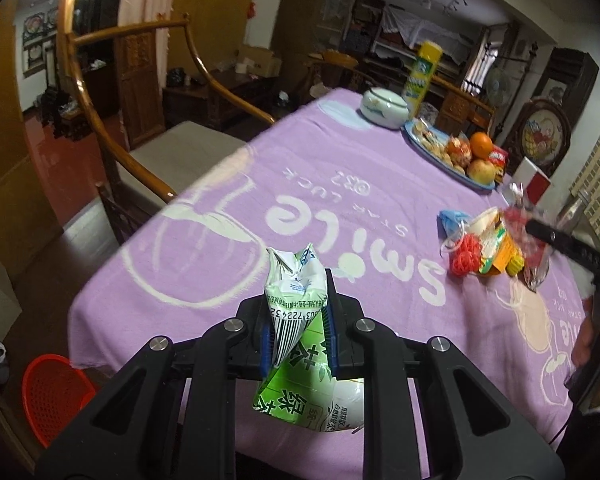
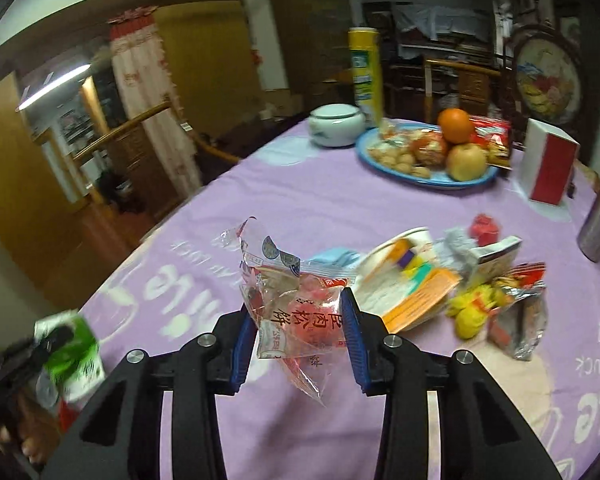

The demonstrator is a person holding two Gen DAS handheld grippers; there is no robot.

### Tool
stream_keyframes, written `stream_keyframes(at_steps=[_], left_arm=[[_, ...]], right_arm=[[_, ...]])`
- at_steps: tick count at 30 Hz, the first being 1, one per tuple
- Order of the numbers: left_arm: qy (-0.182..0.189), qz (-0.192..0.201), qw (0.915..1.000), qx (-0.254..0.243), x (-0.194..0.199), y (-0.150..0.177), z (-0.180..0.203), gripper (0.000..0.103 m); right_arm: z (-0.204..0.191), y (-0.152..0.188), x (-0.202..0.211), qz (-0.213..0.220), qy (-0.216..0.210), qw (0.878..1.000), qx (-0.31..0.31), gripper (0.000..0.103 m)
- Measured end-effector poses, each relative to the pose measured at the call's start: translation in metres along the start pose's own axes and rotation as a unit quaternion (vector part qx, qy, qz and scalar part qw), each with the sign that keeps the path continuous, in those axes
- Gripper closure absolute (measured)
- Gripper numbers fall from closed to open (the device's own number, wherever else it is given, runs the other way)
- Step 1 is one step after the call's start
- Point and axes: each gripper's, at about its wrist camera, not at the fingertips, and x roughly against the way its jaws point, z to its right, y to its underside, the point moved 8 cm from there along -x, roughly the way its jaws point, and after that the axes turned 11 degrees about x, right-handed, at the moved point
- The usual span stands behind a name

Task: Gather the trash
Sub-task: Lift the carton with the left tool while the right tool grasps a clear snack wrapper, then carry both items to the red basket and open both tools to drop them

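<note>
I see the table covered by a lilac cloth (image 1: 340,168) printed in white with "Smile", "STAR LUCK" and "@37", read upside down from my position. At the far side stands a blue oval plate (image 2: 428,178) loaded with an orange (image 2: 455,125), an apple (image 2: 466,161), walnuts and red snack packets; behind it are a white lidded jar (image 2: 334,125) and a tall yellow can (image 2: 366,76) whose label I cannot read. To the right stands a white-and-red box (image 2: 548,166). Nearer to me lies the trash pile (image 2: 452,280): a paper bowl, an orange card, yellow scraps, a small carton and a torn foil packet. On the floor to the left, beside the wooden chair (image 1: 148,152), sits a red mesh basket (image 1: 52,392). My left gripper (image 1: 298,328) is clamped on a crushed green-and-white carton (image 1: 296,320), held clear above the cloth; it carries a barcode with the digits "7224 32" and large green Chinese characters for green tea. My right gripper (image 2: 298,332) has its blue pads pressed against a clear plastic wrapper (image 2: 288,300), lifted off the cloth in front of the pile; its red print reads "肉松饼".
</note>
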Motion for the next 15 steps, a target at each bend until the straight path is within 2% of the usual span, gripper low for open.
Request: stream_keyframes(at_steps=[9,13,15], left_arm=[[-0.033,0.049,0.998,0.02,0.049,-0.011,-0.039,0.082],[-0.056,0.063,0.9957,0.039,0.07,-0.011,-0.07,0.082],[-0.069,0.071,0.9939,0.049,0.082,-0.01,-0.088,0.082]], right_arm=[[-0.104,0.003,0.016,0.006,-0.113,0.992,0.059,0.063],[-0.163,0.003,0.021,0.003,-0.17,0.981,0.091,0.063],[-0.203,0.003,0.021,-0.006,-0.213,0.971,0.11,0.063]])
